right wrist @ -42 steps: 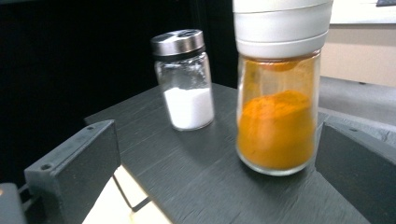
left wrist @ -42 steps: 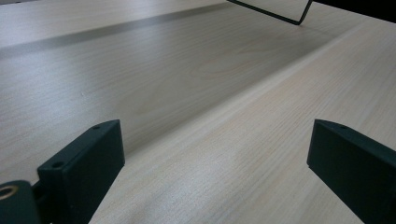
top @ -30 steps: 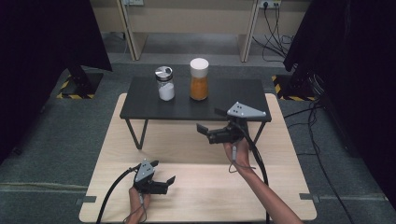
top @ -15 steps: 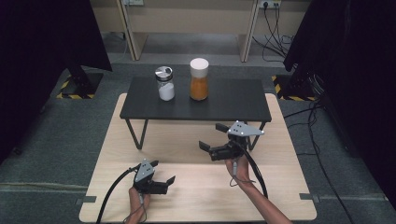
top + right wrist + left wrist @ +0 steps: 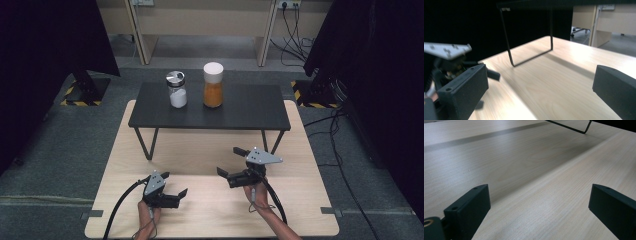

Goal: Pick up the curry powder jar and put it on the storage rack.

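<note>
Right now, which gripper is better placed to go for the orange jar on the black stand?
Right. The right gripper is open, raised and nearer the black stand; the orange jar stands ahead of it. The left gripper, also open, sits lower and farther back.

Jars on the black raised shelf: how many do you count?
2. The jar with white contents and a metal lid stands left of the taller jar with orange contents and a white lid, both toward the shelf's back edge.
</note>
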`<act>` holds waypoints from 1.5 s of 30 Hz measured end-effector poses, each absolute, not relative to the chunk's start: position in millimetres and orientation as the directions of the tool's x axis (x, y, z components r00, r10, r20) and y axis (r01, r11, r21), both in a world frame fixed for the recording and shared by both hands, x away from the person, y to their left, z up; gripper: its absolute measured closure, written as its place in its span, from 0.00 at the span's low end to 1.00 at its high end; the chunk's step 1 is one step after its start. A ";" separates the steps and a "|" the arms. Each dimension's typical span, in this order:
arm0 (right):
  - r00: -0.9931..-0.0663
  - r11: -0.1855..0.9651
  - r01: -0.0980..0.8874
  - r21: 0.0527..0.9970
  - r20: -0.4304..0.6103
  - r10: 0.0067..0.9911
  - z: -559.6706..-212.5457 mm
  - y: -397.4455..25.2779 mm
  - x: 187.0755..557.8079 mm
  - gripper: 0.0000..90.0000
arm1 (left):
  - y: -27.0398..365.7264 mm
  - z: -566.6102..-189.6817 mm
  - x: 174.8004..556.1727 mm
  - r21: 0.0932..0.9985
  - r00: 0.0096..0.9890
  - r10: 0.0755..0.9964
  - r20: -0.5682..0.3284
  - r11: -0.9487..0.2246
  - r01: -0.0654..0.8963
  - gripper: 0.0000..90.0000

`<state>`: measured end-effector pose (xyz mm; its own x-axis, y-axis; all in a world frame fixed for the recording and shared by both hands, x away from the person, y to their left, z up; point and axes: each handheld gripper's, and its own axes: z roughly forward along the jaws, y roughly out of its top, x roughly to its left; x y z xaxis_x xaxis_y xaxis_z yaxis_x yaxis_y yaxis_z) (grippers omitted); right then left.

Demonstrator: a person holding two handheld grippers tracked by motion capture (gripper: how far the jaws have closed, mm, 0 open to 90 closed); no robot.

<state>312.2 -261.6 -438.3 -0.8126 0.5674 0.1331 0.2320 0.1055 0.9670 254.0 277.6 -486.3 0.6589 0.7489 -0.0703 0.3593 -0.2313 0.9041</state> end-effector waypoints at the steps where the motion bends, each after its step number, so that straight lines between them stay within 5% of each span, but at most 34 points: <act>1: -0.812 0.108 0.233 0.966 0.132 0.569 -442.6 -263.2 311.7 0.00 | 277.6 -486.4 253.9 0.904 0.659 0.749 -0.070 -0.231 0.359 0.03; 20: -0.773 0.147 0.238 0.960 0.095 0.627 -489.1 -280.7 300.0 0.00 | 277.8 -486.5 253.3 0.905 0.658 0.750 -0.069 -0.231 0.358 0.03; 45: -0.767 0.170 0.252 0.953 0.089 0.636 -499.2 -279.4 300.5 0.00 | 277.9 -486.5 252.8 0.905 0.658 0.750 -0.067 -0.231 0.356 0.03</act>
<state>300.5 -279.4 -499.2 -0.7668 0.6357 0.0893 0.2519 0.1701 0.9527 252.8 277.9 -486.5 0.6585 0.7495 -0.0675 0.3562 -0.2314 0.9053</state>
